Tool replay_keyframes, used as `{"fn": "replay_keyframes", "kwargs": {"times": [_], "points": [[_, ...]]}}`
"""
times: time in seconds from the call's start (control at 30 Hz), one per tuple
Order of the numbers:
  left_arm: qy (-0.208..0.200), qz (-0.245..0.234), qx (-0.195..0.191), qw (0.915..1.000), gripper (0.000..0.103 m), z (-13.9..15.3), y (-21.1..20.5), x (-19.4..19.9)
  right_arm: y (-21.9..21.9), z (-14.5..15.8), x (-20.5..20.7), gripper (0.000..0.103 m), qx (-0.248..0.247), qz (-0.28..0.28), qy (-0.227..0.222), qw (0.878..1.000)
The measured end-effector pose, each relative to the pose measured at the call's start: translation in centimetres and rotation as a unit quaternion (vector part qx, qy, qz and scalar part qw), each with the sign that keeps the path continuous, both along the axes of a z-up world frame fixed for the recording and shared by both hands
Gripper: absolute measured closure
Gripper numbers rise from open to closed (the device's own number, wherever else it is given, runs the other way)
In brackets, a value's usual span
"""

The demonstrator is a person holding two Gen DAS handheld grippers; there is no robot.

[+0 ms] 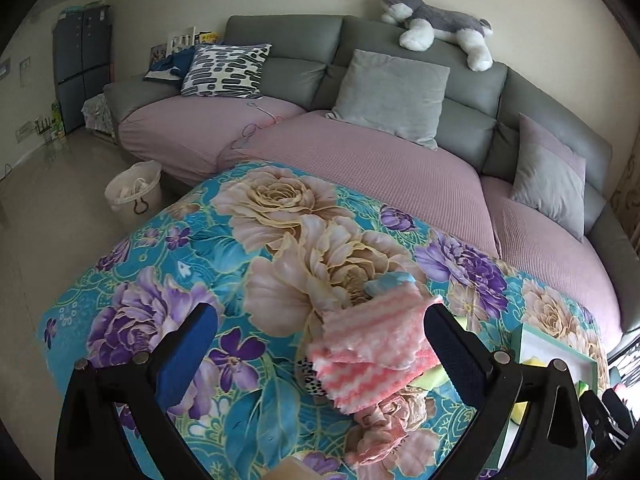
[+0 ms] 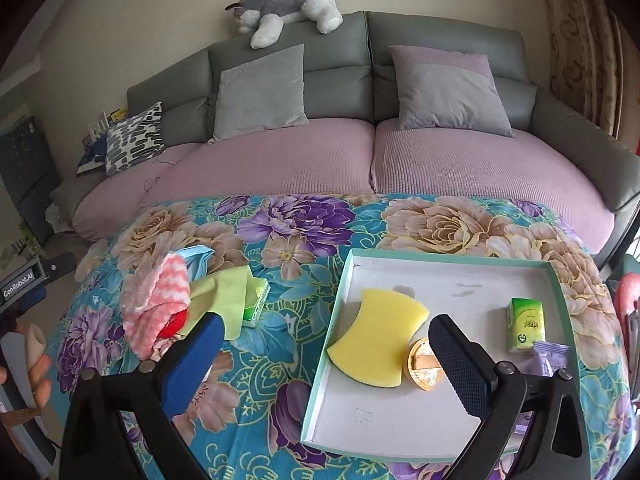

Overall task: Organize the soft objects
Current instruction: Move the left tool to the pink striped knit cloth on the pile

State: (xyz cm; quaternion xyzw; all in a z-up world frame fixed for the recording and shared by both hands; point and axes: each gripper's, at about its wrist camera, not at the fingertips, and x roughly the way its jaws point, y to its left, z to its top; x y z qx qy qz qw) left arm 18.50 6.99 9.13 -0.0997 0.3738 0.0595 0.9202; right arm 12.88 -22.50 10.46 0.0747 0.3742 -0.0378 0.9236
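Note:
A pink-and-white striped fluffy cloth (image 1: pixel 370 350) lies in a heap on the floral-covered table, on a green cloth (image 2: pixel 224 296), a light blue cloth (image 2: pixel 196 258), a red object (image 2: pixel 174 326) and a green tissue pack (image 2: pixel 256 304). My left gripper (image 1: pixel 320 344) is open, the pink cloth just ahead between its fingers, near the right one. My right gripper (image 2: pixel 326 346) is open and empty over the left edge of a teal-rimmed white tray (image 2: pixel 452 258), which holds a yellow sponge (image 2: pixel 376 340), a round gold tin (image 2: pixel 424 364), a green tissue pack (image 2: pixel 526 324) and a purple packet (image 2: pixel 550 354).
The table carries a floral cloth (image 2: pixel 304 216). Behind it is a grey sofa with pink seat covers (image 2: pixel 360 160), several cushions and a plush husky (image 2: pixel 288 8) on its back. A white basket (image 1: pixel 134 192) stands on the floor at the left.

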Motion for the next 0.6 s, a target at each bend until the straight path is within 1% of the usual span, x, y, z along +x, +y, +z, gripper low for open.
{"fn": "replay_keyframes", "kwargs": {"times": [0.17,0.23,0.4,0.47,0.53,0.6], "points": [[-0.006,0.003,0.002,1.0000,0.000,1.3,0.8,-1.1,0.4,2.6,-1.3,0.000,0.010,-0.005,-0.024,1.000],[-0.011,0.006,0.001,0.9999,0.000,1.6,0.9,-1.5,0.8,3.2,-1.8,0.000,0.010,0.004,-0.038,0.999],[0.006,0.013,-0.013,0.9998,0.000,1.2,1.2,-1.9,2.1,2.9,-1.5,0.000,0.009,0.024,-0.028,0.999],[0.013,0.016,-0.016,0.9997,0.000,0.9,1.1,-1.7,2.7,2.5,-1.1,0.000,0.016,0.034,-0.021,0.999],[0.017,0.020,-0.027,0.9993,0.000,0.3,0.9,-1.5,3.3,1.9,-0.7,0.000,0.022,0.046,-0.013,0.999],[0.025,0.007,-0.026,0.9993,0.000,-0.5,0.4,-1.1,4.0,1.1,-0.3,0.000,0.020,0.058,-0.013,0.998]]}}
